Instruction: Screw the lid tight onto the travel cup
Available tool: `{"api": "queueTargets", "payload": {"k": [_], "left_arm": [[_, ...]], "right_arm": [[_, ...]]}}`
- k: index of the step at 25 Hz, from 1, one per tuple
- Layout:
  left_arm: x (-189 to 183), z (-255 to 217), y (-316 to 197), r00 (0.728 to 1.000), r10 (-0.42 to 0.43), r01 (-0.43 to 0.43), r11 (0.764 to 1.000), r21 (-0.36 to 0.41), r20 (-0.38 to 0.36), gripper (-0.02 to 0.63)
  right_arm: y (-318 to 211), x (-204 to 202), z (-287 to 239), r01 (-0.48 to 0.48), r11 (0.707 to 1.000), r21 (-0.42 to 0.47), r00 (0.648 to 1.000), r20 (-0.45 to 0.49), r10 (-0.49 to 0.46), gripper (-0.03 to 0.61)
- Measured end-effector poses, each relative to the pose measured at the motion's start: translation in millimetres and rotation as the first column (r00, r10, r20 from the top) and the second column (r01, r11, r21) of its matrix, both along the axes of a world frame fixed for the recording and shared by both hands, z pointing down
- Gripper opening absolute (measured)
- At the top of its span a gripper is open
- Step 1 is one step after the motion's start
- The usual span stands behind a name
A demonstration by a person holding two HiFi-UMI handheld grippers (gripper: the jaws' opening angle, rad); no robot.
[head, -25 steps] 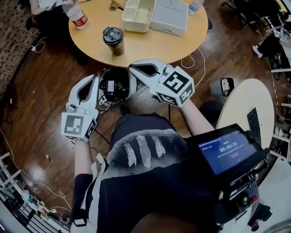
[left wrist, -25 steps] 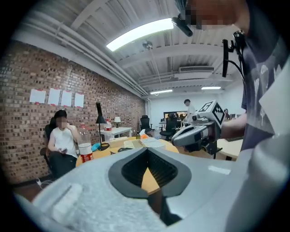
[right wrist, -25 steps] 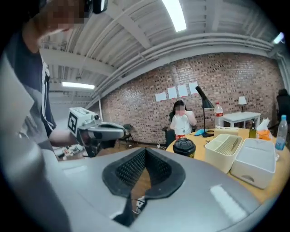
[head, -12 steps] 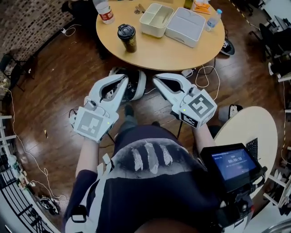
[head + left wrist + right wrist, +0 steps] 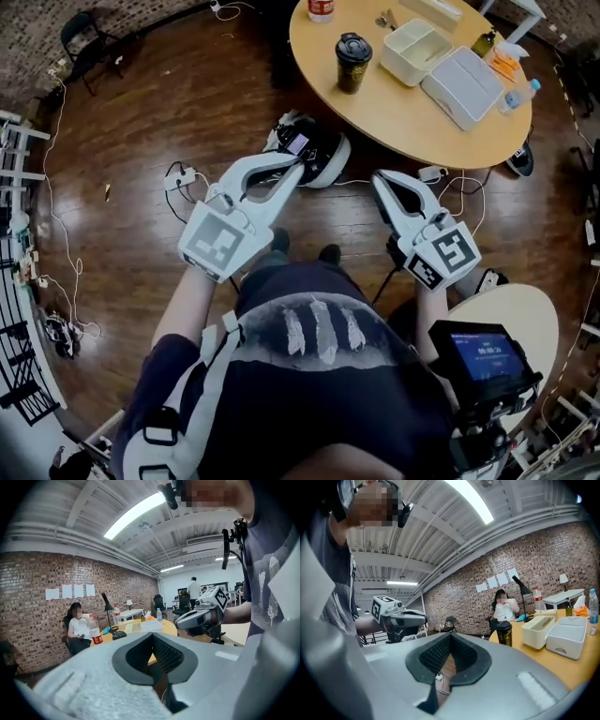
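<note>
**Cup on the table, both claws closed and empty**

The cup (image 5: pixel 353 62) is a tall dark cylinder with yellowish print on its side. It stands upright near the edge of the round table (image 5: pixel 375 117). A black lid (image 5: pixel 354 43) with a raised rim sits on top of it; whether it is screwed tight I cannot tell.

The table top is smooth, light wood. Near the cup lies an open white plastic box (image 5: pixel 414 49) with rounded corners, and a flat white cover (image 5: pixel 466 86) lies next to it. A bottle (image 5: pixel 321 9) with a red label stands at the far edge.

Both grippers are well apart from the cup, above the dark, glossy plank floor (image 5: pixel 141 150). The left gripper (image 5: pixel 298 167) has its jaws pressed together with nothing between them. Its black pads (image 5: pixel 168 654) have a fine ribbed texture. The right gripper (image 5: pixel 382 178) is pressed together too, and it is empty. Their shells are smooth white plastic. A rough brick wall (image 5: pixel 525 559) stands behind the table.
</note>
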State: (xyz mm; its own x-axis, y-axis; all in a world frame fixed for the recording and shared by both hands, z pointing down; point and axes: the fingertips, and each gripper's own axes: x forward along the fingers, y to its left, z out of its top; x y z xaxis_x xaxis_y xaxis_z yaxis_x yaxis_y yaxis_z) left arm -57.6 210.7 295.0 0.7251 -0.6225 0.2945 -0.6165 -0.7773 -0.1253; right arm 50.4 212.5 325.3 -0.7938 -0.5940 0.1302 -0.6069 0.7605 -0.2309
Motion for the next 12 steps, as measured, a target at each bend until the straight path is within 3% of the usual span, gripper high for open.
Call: {"api": "queueTargets", "payload": {"k": [3, 5, 12], "left_arm": [[1, 5, 18, 0.998, 0.060, -0.060, 0.998, -0.005, -0.013, 0.002], [-18, 3, 27, 0.999, 0.035, -0.035, 0.999, 0.000, -0.004, 0.002], [-169, -28, 50, 0.983, -0.174, 0.174, 0.985, -0.020, -0.058, 0.002]], "right_arm": [[8, -22, 15, 0.050, 0.998, -0.048, 0.998, -0.033, -0.051, 0.006], [15, -47, 24, 0.092, 0.994, -0.064, 0.993, -0.066, -0.096, 0.006], [41, -167, -11, 0.195, 0.980, -0.036, 0.971, -0.137, -0.198, 0.006]]}}
